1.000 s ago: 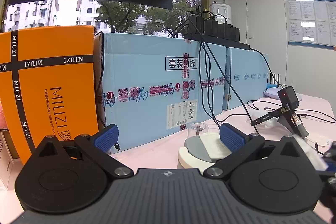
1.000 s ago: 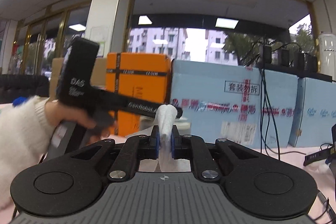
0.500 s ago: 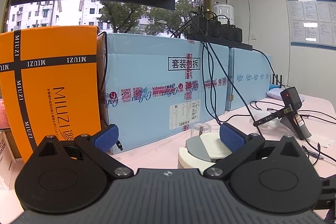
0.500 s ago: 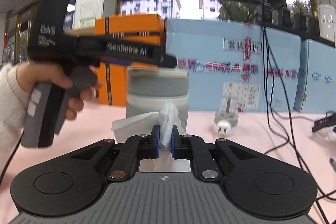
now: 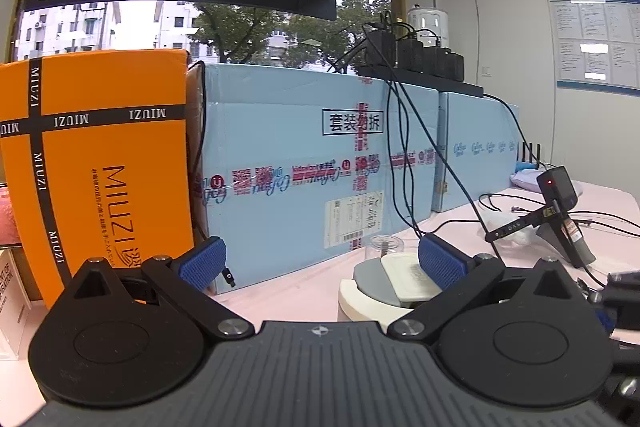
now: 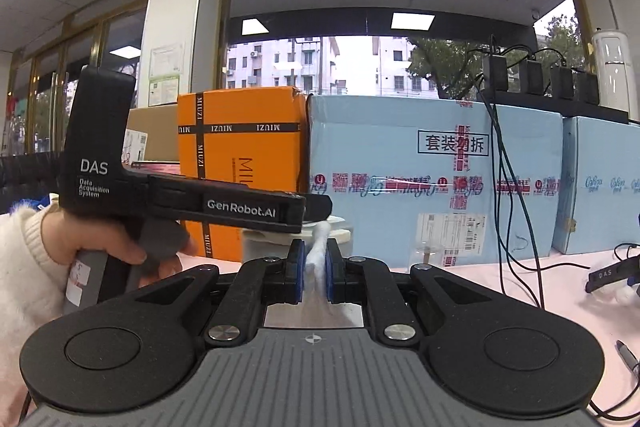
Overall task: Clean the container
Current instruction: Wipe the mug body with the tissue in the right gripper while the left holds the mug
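Observation:
The container (image 5: 360, 297) is a cream round tub with a grey lid and a white tab on top. In the left wrist view it stands on the pink table, by the right finger of my left gripper (image 5: 320, 261), which is open and empty. In the right wrist view the container (image 6: 256, 247) shows just ahead, partly hidden behind the left gripper's body (image 6: 200, 205). My right gripper (image 6: 315, 263) is shut on a white tissue (image 6: 319, 257) that sticks up between the pads.
An orange MIUZI box (image 5: 100, 163) and light blue cartons (image 5: 320, 163) line the back of the table. A small clear cup (image 5: 386, 245) stands behind the container. Black cables (image 5: 420, 155) hang over the cartons. A spare handheld gripper (image 5: 560, 215) lies at the right.
The right gripper with the tissue has swung its view and come level with the container's rim, just behind the left gripper. The left gripper has stayed open beside the container.

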`<state>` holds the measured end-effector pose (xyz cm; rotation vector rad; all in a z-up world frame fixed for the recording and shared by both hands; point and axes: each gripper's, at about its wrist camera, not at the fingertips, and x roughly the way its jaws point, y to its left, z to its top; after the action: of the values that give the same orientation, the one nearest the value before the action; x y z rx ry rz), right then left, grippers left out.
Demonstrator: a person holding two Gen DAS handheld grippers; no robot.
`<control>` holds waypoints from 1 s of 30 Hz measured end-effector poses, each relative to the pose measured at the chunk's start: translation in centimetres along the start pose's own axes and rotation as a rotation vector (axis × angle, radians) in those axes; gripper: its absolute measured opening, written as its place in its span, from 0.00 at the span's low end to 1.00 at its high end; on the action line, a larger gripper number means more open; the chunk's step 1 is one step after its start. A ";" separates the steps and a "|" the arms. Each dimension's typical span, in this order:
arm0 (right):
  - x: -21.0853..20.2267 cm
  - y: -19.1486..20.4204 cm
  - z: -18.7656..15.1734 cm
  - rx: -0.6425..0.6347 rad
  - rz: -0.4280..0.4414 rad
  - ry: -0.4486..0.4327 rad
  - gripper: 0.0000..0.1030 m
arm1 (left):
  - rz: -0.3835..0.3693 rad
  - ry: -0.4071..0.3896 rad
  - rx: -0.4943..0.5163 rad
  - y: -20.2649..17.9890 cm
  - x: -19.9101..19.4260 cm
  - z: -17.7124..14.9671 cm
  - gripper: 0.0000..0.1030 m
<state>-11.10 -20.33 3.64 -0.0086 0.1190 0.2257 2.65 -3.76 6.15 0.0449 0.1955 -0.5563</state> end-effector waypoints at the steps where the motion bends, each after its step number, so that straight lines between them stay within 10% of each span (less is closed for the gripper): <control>1: 0.2 0.1 -0.1 -0.001 0.002 0.008 0.10 | 0.005 -0.001 -0.006 0.1 0.0 0.0 1.00; 23: 3.7 0.3 -5.7 -0.073 0.080 0.416 0.11 | -0.008 0.004 -0.033 0.7 0.2 -0.1 1.00; 30: 2.9 0.2 -6.4 -0.046 0.123 0.480 0.30 | -0.012 0.004 -0.042 0.9 0.3 -0.1 1.00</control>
<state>-9.07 -19.65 -3.09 -0.1014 0.5934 0.3464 3.34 -3.17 5.94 0.0037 0.2117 -0.5635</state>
